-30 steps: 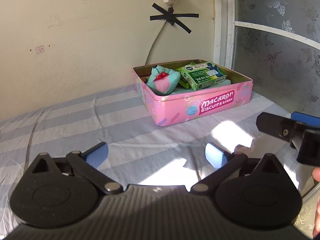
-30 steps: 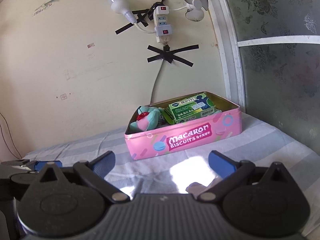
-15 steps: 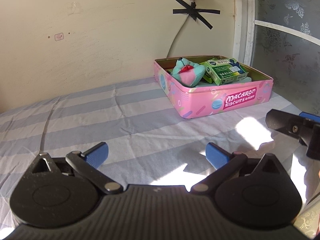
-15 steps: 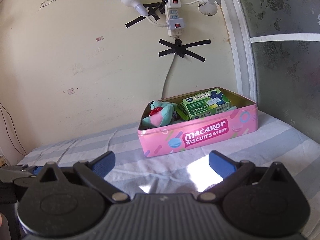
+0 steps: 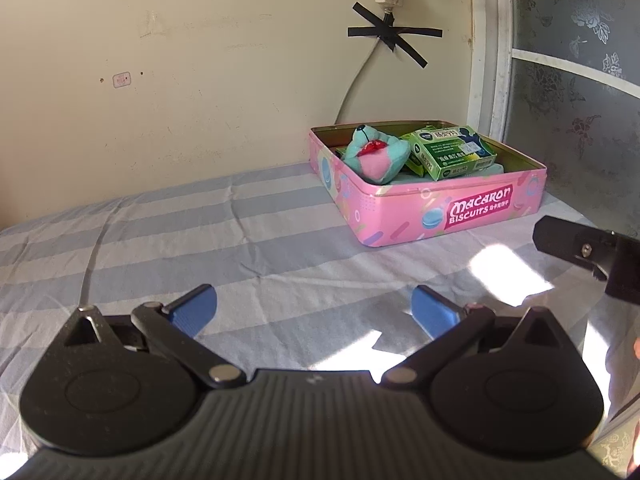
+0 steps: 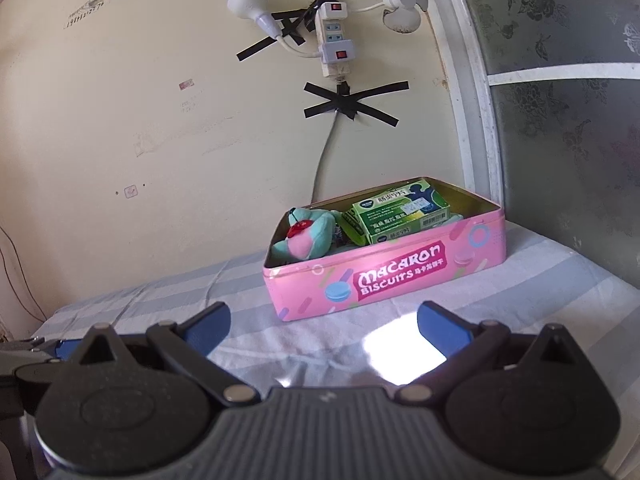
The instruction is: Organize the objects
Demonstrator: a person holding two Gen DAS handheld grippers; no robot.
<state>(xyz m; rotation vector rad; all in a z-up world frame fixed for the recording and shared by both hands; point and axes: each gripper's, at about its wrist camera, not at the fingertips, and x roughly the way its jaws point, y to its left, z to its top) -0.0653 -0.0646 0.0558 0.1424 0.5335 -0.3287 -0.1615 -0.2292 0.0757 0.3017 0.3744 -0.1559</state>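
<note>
A pink "Macaron Biscuits" tin [image 5: 460, 212] [image 6: 400, 280] stands open on the striped sheet near the wall. Inside it lie a teal and pink plush toy [image 5: 376, 156] [image 6: 306, 236] and green medicine boxes [image 5: 452, 152] [image 6: 404, 212]. My left gripper [image 5: 314, 312] is open and empty, low over the sheet, well short and left of the tin. My right gripper [image 6: 324, 324] is open and empty, in front of the tin. The right gripper's body shows at the right edge of the left wrist view [image 5: 580, 248].
The blue and white striped sheet [image 5: 200, 240] covers the surface. A beige wall [image 5: 180, 80] is behind, with a taped cable and power strip [image 6: 334, 44]. A frosted window [image 6: 560, 120] closes the right side. A bright sun patch [image 6: 404, 352] lies before the tin.
Both grippers have drawn back and shifted left, so the tin sits farther away and more to the right. Both stay open and empty.
</note>
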